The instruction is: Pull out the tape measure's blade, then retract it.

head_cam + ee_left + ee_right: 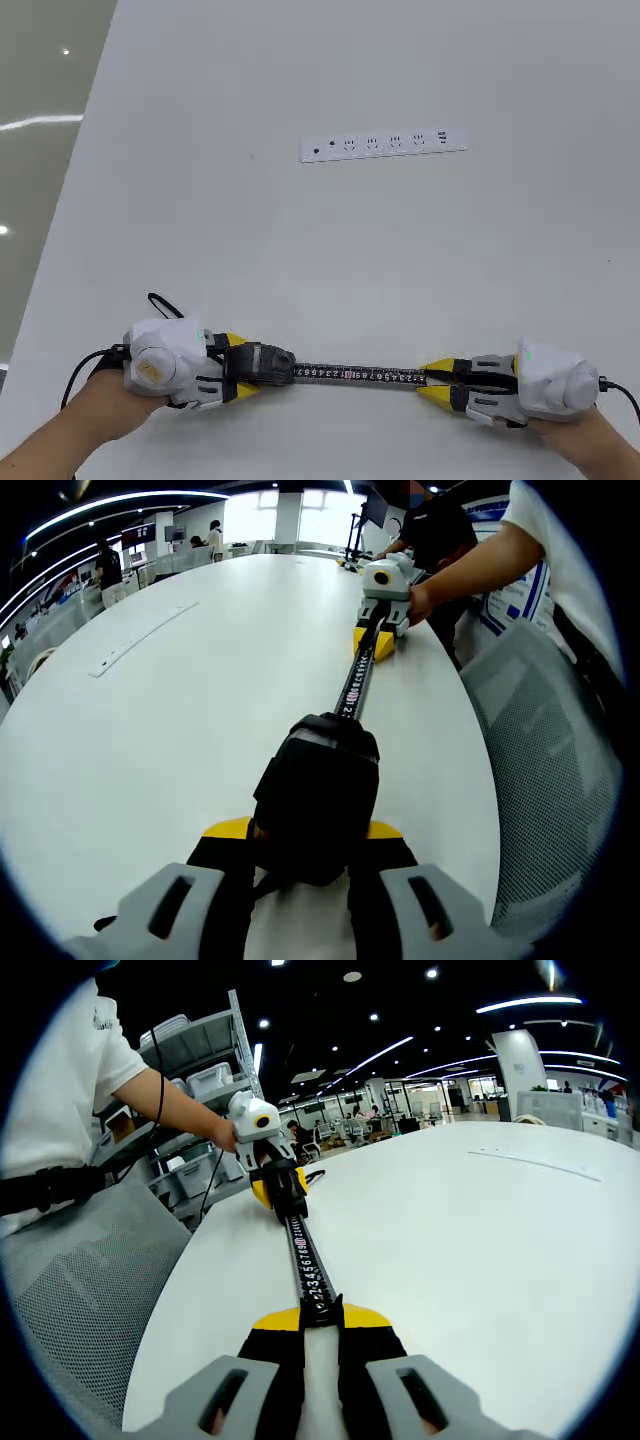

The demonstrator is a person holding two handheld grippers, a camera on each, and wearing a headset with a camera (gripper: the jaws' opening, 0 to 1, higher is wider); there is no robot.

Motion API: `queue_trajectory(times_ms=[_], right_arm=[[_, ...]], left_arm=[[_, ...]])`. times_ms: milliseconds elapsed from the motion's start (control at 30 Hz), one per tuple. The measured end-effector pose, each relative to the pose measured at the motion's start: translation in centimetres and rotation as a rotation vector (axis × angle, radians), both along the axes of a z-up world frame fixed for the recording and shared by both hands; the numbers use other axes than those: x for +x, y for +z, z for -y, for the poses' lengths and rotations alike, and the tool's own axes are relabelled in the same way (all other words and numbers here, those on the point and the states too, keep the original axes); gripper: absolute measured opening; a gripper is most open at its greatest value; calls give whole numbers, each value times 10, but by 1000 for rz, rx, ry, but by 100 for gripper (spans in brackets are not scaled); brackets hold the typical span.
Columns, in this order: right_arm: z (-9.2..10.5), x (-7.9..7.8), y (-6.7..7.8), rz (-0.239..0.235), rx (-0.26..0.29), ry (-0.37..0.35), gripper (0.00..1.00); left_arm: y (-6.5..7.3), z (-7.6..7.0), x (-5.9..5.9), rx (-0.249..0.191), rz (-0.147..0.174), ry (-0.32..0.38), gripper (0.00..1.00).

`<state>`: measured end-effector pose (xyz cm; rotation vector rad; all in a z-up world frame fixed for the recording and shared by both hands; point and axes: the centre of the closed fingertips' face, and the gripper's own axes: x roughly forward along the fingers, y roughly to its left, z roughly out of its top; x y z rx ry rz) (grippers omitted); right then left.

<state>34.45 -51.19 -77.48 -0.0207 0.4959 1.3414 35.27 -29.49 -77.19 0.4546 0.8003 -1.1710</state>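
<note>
A black tape measure case (262, 364) rests on the white table (330, 250) near its front edge, and my left gripper (240, 368) is shut on it. In the left gripper view the case (318, 800) sits between the yellow-tipped jaws. The dark blade (358, 375) with white numbers stretches rightward out of the case. My right gripper (432, 381) is shut on the blade's end. In the right gripper view the blade (308, 1272) runs from my closed jaws to the case (285, 1186) held by the left gripper (268, 1192). The right gripper (376, 640) appears far along the blade (355, 685) in the left gripper view.
A white power strip (384, 144) lies flat farther back on the table. A black cable (163, 304) loops behind the left gripper. The table's left edge (60, 200) borders the floor. A mesh chair (550, 750) stands beside the table.
</note>
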Motion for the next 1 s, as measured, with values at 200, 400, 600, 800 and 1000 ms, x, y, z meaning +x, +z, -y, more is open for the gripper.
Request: queue_trajectory(times_ms=[200,400,600,800,1000], right_arm=[[5,-1,3,-7,4,-5,9],[10,-2,0,-12,5,-7,9],[15,-3,0,-19,7,-11,8],[23,-3,2,-40,15,-26,8],[25,-3,4,-44,16,-38,8]], left_arm=[[0,0,0,0,0,-2,32],[0,1,0,2,1,-5,32],[0,1,0,3,1,-6,32],[1,1,0,2,0,-5,32],[0,1,0,1,0,-5,32]])
